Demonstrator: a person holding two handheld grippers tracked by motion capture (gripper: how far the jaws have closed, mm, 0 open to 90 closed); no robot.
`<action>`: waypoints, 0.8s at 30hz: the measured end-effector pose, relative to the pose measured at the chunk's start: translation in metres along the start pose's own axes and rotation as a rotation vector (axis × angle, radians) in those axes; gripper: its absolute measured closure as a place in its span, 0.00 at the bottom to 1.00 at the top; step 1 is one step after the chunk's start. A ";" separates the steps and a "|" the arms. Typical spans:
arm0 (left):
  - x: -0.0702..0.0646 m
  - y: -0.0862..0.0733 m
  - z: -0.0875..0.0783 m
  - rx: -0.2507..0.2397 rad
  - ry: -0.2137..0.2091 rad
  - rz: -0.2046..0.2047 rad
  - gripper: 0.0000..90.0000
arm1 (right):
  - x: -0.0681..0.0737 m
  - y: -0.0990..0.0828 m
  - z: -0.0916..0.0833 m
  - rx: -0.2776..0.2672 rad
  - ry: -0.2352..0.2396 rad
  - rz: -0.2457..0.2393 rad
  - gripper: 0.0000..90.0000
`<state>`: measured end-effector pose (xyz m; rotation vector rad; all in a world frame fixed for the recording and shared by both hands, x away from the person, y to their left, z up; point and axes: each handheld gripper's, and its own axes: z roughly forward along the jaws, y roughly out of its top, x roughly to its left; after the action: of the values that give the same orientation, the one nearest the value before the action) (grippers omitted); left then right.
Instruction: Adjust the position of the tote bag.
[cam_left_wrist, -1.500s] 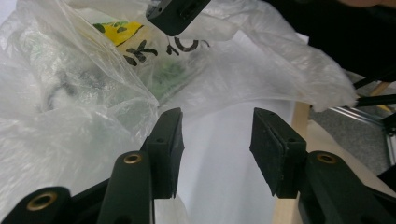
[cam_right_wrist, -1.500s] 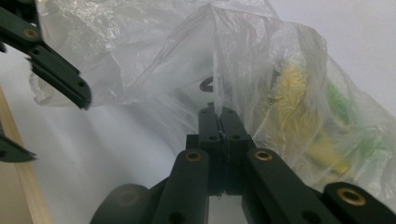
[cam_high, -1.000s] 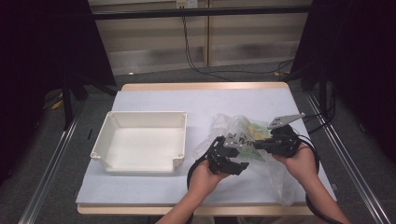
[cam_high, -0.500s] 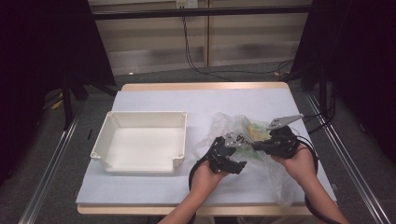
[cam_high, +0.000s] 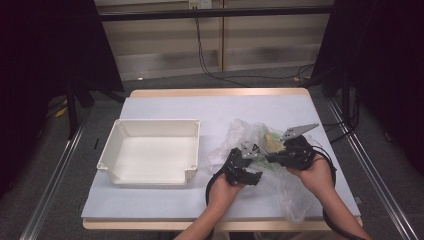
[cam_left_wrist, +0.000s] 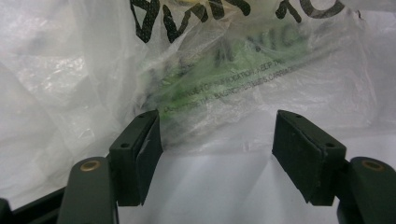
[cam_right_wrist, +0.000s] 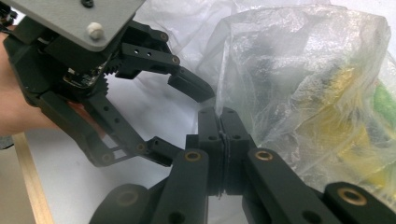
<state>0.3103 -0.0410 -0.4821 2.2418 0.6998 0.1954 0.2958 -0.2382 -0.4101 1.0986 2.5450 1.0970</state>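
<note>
Left tongs (cam_high: 248, 175) lowered, white-covered table (cam_high: 165, 107), dark room

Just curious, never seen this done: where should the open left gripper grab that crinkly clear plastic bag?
Probably the loose film at the clear plastic bag's near edge, approached level from the person's side. The left gripper's jaws already straddle it, the right gripper pinches a fold nearby, and the bulky contents sit farther in.

A: How is the high view lit?
B: Evenly from above; the white rectangular table (cam_high: 165, 107) is bright, its surroundings dark.
A: And sharpness?
B: Soft; the crinkled clear plastic bag (cam_left_wrist: 261, 79) glares, its print blurred.
</note>
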 end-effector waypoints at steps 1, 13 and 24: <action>0.001 -0.001 0.001 -0.014 -0.002 -0.002 0.40 | 0.000 0.000 0.000 0.001 0.000 0.000 0.99; 0.005 -0.002 0.003 -0.026 0.034 0.020 0.60 | 0.001 -0.001 0.004 0.009 -0.001 0.002 0.98; 0.009 -0.002 -0.004 0.013 -0.006 -0.042 1.00 | -0.005 0.005 -0.001 -0.002 -0.029 0.002 0.99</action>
<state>0.3156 -0.0326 -0.4819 2.2365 0.7461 0.1635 0.3022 -0.2401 -0.4069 1.1085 2.5209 1.0757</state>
